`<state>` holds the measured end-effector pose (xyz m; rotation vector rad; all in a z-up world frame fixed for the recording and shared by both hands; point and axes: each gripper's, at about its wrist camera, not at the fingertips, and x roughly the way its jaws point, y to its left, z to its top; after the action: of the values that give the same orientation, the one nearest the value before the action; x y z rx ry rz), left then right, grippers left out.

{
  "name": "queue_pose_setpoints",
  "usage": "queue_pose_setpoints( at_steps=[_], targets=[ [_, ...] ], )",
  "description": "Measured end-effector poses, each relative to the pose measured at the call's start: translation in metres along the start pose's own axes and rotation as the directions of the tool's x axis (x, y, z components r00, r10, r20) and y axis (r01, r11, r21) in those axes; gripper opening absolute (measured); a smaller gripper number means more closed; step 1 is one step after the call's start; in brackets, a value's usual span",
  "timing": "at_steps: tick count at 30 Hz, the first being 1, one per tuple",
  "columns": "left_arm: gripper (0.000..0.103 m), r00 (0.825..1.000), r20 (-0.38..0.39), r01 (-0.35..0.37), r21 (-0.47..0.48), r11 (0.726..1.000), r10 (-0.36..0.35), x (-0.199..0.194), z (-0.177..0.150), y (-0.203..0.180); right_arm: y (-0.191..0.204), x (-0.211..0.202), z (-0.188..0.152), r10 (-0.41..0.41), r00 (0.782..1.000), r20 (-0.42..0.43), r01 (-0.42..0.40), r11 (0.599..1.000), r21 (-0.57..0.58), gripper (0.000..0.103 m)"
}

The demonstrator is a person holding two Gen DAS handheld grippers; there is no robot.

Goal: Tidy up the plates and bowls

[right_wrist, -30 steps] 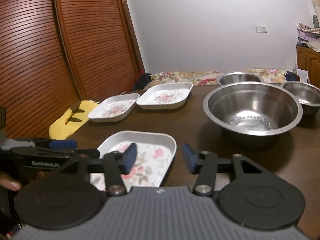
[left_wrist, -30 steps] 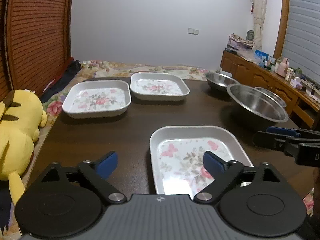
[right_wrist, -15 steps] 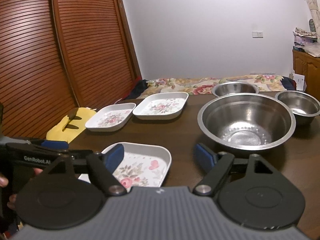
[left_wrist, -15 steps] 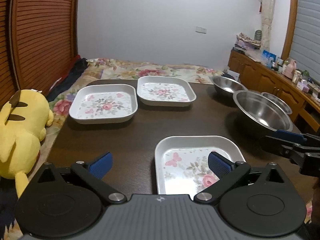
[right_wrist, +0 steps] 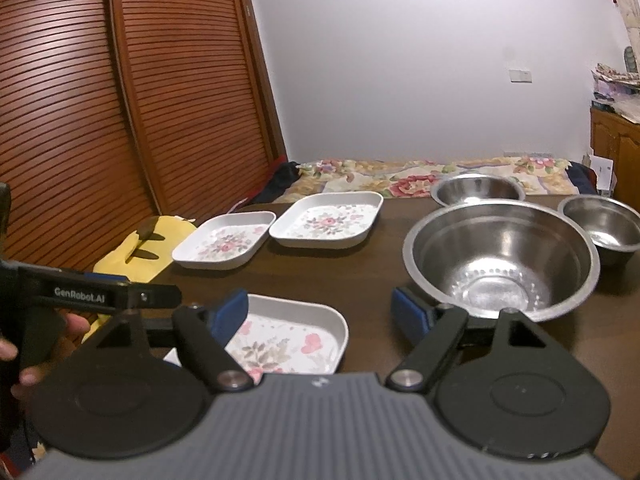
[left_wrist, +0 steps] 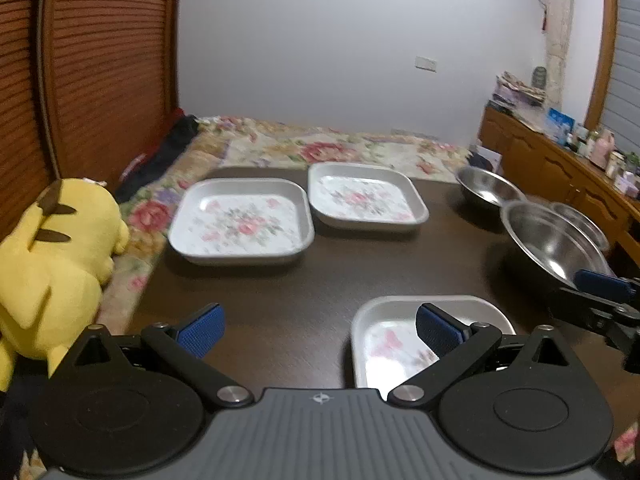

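A dark wooden table (left_wrist: 320, 280) holds three square white plates with pink floral prints and three steel bowls. The nearest plate (right_wrist: 288, 340) lies at the table's front edge, just below both grippers. Two more plates (left_wrist: 242, 222) sit side by side, nearly touching, toward the far edge. The large bowl (right_wrist: 500, 256) stands on the right, with two smaller bowls (right_wrist: 478, 188) behind it — one to its far right. The left gripper (left_wrist: 316, 326) hovers above the table with its blue-padded jaws spread wide, nothing between them. The right gripper (right_wrist: 320, 312) hovers likewise — jaws wide apart, gripping nothing. A yellow plush toy (left_wrist: 52, 268) lies off the table's left side on a floral quilt.
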<state>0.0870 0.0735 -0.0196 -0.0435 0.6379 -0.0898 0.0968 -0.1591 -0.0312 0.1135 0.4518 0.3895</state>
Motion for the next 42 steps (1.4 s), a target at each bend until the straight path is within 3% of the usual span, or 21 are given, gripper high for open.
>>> queue_pose_setpoints(
  at_steps=[9,19,25,30,36,38,42],
  targets=[
    [0.103,0.991,0.078,-0.117,0.073,0.99,0.111,0.015,0.03,0.024,0.02,0.019,0.03,0.022,1.0,0.015,-0.021,0.998,-0.056,0.079],
    [0.103,0.992,0.11,-0.081,0.111,0.991,0.069,0.027,0.058,0.059,0.051,0.057,0.059,0.066,0.997,-0.038,-0.07,0.993,-0.095,0.079],
    [0.103,0.995,0.1,-0.035,0.063,0.997,0.028,0.042,0.072,0.089,0.063,0.09,0.07,0.11,0.988,-0.112,-0.118,0.99,-0.074,0.079],
    [0.091,0.998,0.069,-0.005,0.048,0.999,0.001,0.063,0.077,0.11,0.073,0.12,0.073,0.128,0.977,-0.17,-0.139,0.989,-0.056,0.079],
    [0.08,0.999,0.035,0.014,0.042,0.999,-0.015,0.094,0.077,0.134,0.077,0.155,0.073,0.141,0.957,-0.251,-0.153,0.988,-0.028,0.064],
    [0.078,0.999,0.024,0.028,0.045,0.999,-0.029,0.103,0.076,0.137,0.076,0.167,0.071,0.142,0.949,-0.283,-0.154,0.988,-0.023,0.055],
    [0.066,0.999,0.006,0.049,0.045,0.998,-0.049,0.118,0.072,0.144,0.076,0.189,0.068,0.144,0.931,-0.335,-0.152,0.988,0.001,0.046]
  ],
)
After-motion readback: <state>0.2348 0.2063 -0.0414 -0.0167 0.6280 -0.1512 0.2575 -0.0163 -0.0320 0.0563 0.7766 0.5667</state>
